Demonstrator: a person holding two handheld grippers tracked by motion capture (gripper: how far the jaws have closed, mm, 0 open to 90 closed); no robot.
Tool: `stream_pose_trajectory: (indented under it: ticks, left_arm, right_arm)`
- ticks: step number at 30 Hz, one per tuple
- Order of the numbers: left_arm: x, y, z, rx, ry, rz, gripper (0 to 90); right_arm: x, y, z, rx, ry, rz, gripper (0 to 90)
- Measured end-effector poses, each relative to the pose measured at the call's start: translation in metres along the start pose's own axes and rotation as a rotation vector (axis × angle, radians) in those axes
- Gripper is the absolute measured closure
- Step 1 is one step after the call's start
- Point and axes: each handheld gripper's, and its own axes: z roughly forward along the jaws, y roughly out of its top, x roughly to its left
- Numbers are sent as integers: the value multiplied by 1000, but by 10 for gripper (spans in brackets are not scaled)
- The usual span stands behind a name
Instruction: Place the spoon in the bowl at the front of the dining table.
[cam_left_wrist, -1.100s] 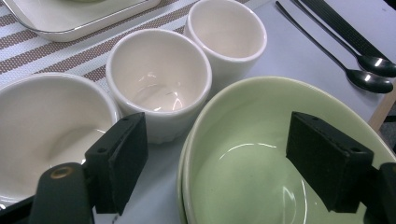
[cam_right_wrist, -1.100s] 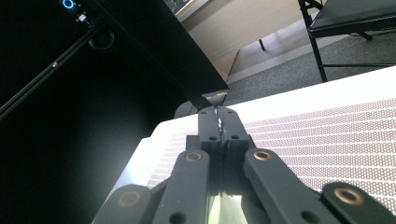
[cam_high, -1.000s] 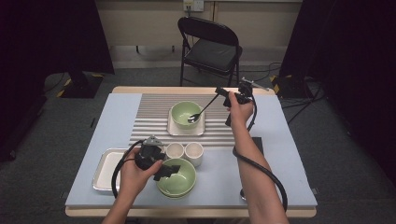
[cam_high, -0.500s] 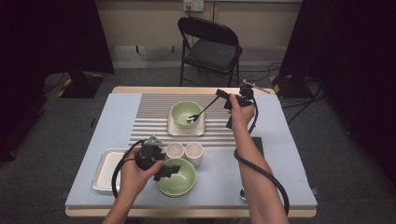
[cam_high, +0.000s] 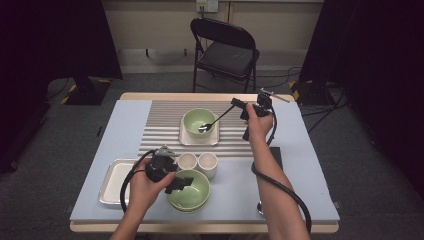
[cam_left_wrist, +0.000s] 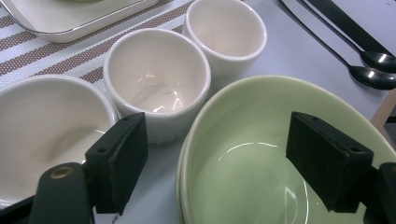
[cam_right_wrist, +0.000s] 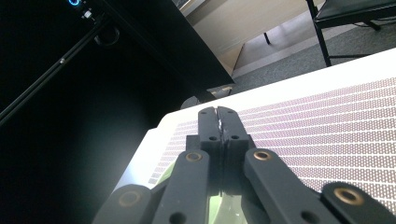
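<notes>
The right claw (cam_high: 235, 104) is pressed together on the handle of a dark spoon (cam_high: 212, 122). In the right gripper view its two black jaws meet with only a thin sliver of metal showing in the seam (cam_right_wrist: 218, 122). The spoon slants down from the claw toward the person, and its head rests inside the green bowl (cam_high: 199, 121) that sits on a pale square plate (cam_high: 184, 139) on the striped mat (cam_high: 160, 120). The claw itself hangs above the mat, just to the right of that bowl, well off the surface, and the hand (cam_high: 258, 122) behind it holds the gripper body.

The left claw (cam_high: 181, 183) stands wide apart. Seen from the left gripper view (cam_left_wrist: 219, 168), one jaw hangs over the hollow of the near green bowl (cam_left_wrist: 243, 154) and the other outside its rim, so the rim runs between them; neither pad presses on it. In the high view this bowl (cam_high: 197, 192) lies on the blue bench (cam_high: 300, 170), at the person's side of the far bowl, and looks to be the top one of a stack.

Two small white cups (cam_high: 198, 162) stand side by side just behind the near bowl, touching or nearly so. A white bowl (cam_left_wrist: 44, 126) sits left of the cups in the left gripper view. A metal tray (cam_high: 112, 175) lies to the left of the near bowl. Two more spoons (cam_left_wrist: 373, 70) lie on the bench to its right.
</notes>
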Motion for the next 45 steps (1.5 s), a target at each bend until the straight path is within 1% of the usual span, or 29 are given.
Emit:
stream_pose_trajectory:
  ticks: [16, 20, 22, 36, 45]
  left_arm:
    - [-1, 1, 1, 3, -2, 3, 209]
    - [-1, 1, 1, 3, -2, 4, 208]
    - [-1, 1, 1, -1, -3, -2, 209]
    - [-2, 1, 2, 1, -4, 0, 209]
    - [-2, 1, 1, 1, -1, 3, 209]
  right_arm:
    - [3, -4, -2, 10, -2, -4, 900]
    - [3, -5, -2, 10, -1, -11, 900]
    - [4, -5, -3, 10, 2, -9, 900]
    - [5, -10, -2, 10, 9, -6, 900]
    - [2, -14, -1, 14, 10, 4, 900]
